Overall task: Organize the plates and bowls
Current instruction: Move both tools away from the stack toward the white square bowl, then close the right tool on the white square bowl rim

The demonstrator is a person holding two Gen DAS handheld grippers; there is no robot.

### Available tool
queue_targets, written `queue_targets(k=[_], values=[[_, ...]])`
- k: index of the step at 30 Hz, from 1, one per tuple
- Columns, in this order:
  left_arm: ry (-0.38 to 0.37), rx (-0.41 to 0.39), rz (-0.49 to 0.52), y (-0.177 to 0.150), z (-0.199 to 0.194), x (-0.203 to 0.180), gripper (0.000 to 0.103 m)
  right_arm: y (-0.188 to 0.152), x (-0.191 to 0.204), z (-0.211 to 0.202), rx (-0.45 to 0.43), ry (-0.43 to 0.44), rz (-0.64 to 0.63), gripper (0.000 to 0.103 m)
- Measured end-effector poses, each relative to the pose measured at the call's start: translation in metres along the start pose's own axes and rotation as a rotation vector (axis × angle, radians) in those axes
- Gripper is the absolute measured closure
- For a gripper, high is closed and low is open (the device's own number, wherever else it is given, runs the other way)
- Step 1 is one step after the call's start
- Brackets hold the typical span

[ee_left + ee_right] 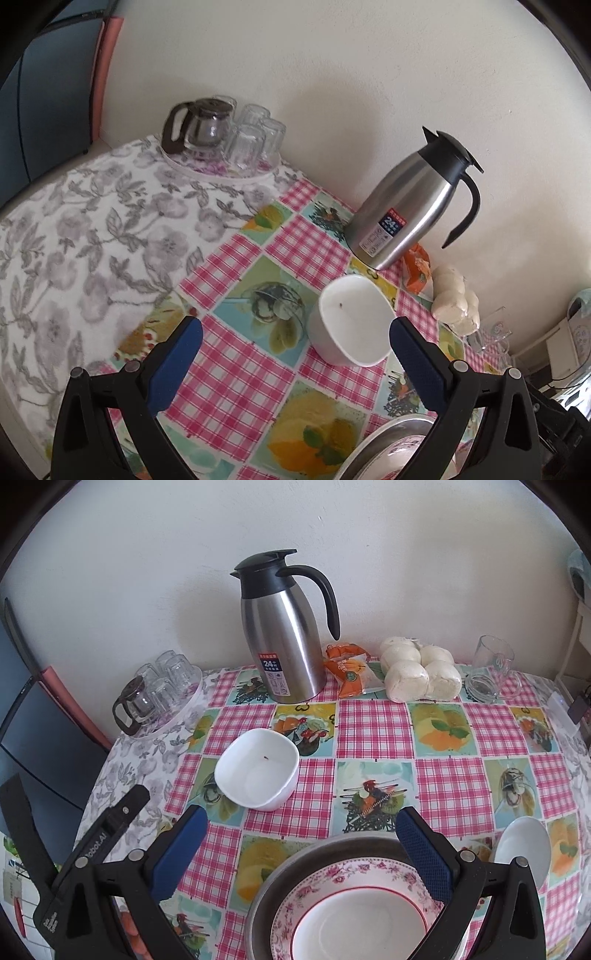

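1. Left gripper point(295, 343): jaws spread wide, empty, hovering above the checked fruit-print tablecloth point(236, 373); white square bowl point(351, 321) just ahead, near the right-hand blue pad point(417, 369), contact not determinable.
2. Right gripper point(301, 836): jaws wide apart, gripping nothing, poised over the metal basin point(266, 890).
3. Seen clearly only from the right wrist: floral-rimmed plate point(354, 871) inside the metal basin, with a plain white plate point(354, 919) stacked on it; white square bowl point(257, 768) upright on the cloth, ahead and to the left, with a small dark speck inside.
4. Also only from the right wrist: small white dish point(524, 845) at the right, partly behind the gripper's finger; the left gripper's black body point(107, 834) at the lower left.
5. From the left wrist, only a sliver of basin point(373, 439) and plate at the bottom edge.
6. In both views: steel thermos jug point(282, 642) by the wall, orange snack packet point(349, 672) and bag of steamed buns point(417, 672) beside it, glass teapot point(201, 125) and upturned tumblers point(255, 140) on a round tray.
7. Larger in the left view: grey floral cloth point(74, 236) covering the table's left part.
8. Clear mug point(491, 668) at far right, sharp only in the right view.
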State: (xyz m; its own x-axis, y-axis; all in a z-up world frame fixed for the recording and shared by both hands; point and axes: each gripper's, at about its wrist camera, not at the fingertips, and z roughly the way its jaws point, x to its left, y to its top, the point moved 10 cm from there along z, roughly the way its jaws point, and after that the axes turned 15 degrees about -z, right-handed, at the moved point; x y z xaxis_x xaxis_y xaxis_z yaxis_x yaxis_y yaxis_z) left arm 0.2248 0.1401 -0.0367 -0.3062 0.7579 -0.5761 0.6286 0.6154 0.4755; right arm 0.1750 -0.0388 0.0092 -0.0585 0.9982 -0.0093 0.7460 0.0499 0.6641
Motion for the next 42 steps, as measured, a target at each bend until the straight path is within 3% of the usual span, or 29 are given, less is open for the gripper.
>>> queue_targets(k=[6, 13, 18, 28, 35, 42], values=[[0.025, 0.052, 0.024, -0.008, 0.023, -0.004, 0.002, 0.001, 0.001, 0.024, 0.044, -0.001, 0.024, 0.000], [0.038, 0.115, -0.040, -0.008, 0.050, 0.010, 0.002, 0.004, 0.001, 0.053, 0.082, -0.014, 0.027, 0.001], [0.040, 0.141, -0.063, -0.010, 0.065, 0.014, 0.003, 0.005, 0.001, 0.075, 0.109, -0.019, 0.046, 0.007], [0.030, 0.197, -0.079, -0.020, 0.087, 0.020, 0.024, -0.004, 0.016, 0.119, 0.172, 0.015, 0.074, 0.025], [0.006, 0.214, -0.099, -0.021, 0.095, 0.024, 0.025, -0.011, 0.019, 0.141, 0.211, 0.009, 0.094, 0.044], [-0.006, 0.228, -0.107, -0.023, 0.100, 0.026, 0.026, -0.022, 0.024, 0.162, 0.268, 0.028, 0.101, 0.056]])
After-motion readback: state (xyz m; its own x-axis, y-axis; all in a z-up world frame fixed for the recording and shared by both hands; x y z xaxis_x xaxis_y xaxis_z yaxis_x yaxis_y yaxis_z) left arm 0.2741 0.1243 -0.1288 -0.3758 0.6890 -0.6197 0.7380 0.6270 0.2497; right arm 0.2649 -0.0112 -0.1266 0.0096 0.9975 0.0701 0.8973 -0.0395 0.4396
